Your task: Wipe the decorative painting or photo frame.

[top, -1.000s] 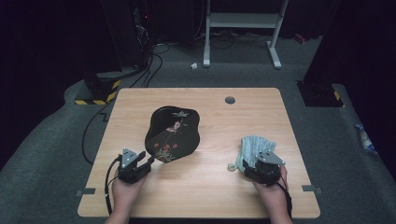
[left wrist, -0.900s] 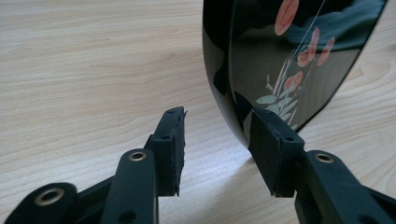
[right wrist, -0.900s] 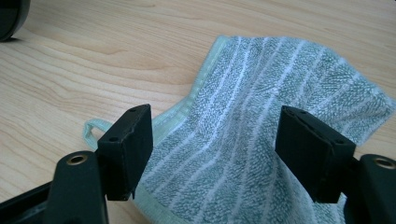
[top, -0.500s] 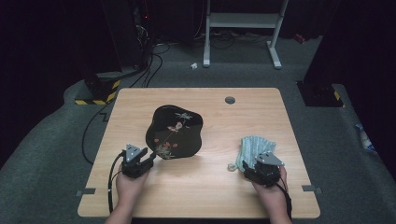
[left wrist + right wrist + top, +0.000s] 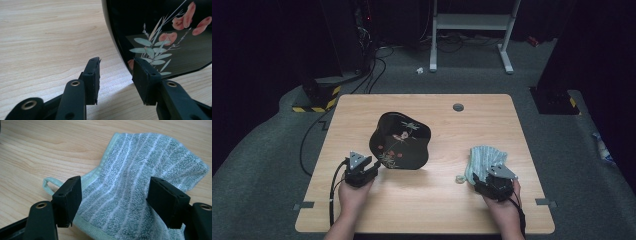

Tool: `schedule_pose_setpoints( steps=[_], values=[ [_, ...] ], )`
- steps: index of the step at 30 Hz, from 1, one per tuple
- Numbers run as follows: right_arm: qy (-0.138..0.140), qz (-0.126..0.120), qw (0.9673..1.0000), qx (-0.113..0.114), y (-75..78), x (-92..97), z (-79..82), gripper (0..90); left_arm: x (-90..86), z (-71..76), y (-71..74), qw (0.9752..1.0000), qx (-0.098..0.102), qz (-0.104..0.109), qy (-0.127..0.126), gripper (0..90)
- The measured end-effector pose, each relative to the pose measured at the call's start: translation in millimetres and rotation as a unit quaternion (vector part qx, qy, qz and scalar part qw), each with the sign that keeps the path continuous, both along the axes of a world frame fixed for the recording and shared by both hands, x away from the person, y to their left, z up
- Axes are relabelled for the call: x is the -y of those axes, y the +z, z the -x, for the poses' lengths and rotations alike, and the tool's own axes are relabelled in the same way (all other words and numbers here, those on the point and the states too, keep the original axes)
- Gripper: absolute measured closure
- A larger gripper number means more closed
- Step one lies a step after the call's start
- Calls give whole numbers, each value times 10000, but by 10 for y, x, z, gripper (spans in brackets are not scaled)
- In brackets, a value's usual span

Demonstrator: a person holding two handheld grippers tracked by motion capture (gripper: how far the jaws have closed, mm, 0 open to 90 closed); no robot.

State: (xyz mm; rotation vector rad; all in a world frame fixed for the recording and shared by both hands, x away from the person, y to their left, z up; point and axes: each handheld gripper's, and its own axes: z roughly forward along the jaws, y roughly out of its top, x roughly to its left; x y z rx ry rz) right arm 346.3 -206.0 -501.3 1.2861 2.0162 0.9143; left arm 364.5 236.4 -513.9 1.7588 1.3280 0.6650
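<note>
Left gripper (image 5: pixel 373 169) jaws parted at the black tray's rim; right gripper (image 5: pixel 486 176) jaws spread wide over the towel, neither closed on anything.

Landmark: the black lacquered tray (image 5: pixel 401 140), painted with pink flowers and green leaves, near the middle of the light wooden table (image 5: pixel 422 205). In the left gripper view the tray (image 5: pixel 160 32) stands tilted, its edge rising from the wood; one pad sits against its rim, the other apart on bare wood. Right of the tray and nearer the person lies a crumpled green striped towel (image 5: pixel 484 159), its hanging loop (image 5: pixel 51 183) flat on the wood. A round grey grommet (image 5: pixel 458 107) sits beyond the tray near the far edge. Grey carpet (image 5: pixel 272 150) surrounds the table; beyond the tray stand a white metal frame (image 5: pixel 472 30) and trailing black cables (image 5: pixel 377 60), with yellow-black hazard tape (image 5: pixel 312 107) to the tray's left.
</note>
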Motion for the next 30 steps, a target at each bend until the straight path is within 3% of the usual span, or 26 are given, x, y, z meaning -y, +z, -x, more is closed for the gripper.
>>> schedule_pose_setpoints(
  steps=[6, 11, 16, 20, 21, 23, 25, 29, 30],
  values=[
    [34, 17, 10000, 37, 7, 12, 12, 274, -12, 28, 19, 10000, 8, -11, -7, 566],
    [44, -15, 10000, 48, 20, 39, 7, 272, -98, 199, 53, 9999, 64, -66, -133, 518],
    [15, -84, 10000, 51, 39, 62, 0, 266, -254, 332, -29, 9990, -311, -176, -268, 427],
    [103, -114, 9999, 60, 61, 17, 15, 256, -360, 426, -107, 9974, -464, -475, -281, 362],
    [124, -132, 9998, 49, 65, 1, 17, 254, -396, 445, -143, 9962, -599, -559, -299, 348],
    [214, -149, 9997, 31, 69, -59, 23, 249, -451, 467, -184, 9949, -754, -601, -301, 324],
    [354, -277, 9990, -70, 74, -153, 41, 244, -526, 509, -185, 9950, -765, -594, -254, 302],
    [915, -400, 9946, -277, 34, -505, 101, 239, -643, 596, -211, 9955, -705, -555, -307, 247],
    [1133, -320, 9924, -363, -5, -643, 115, 230, -650, 606, -211, 9954, -708, -553, -324, 234]
  ],
)
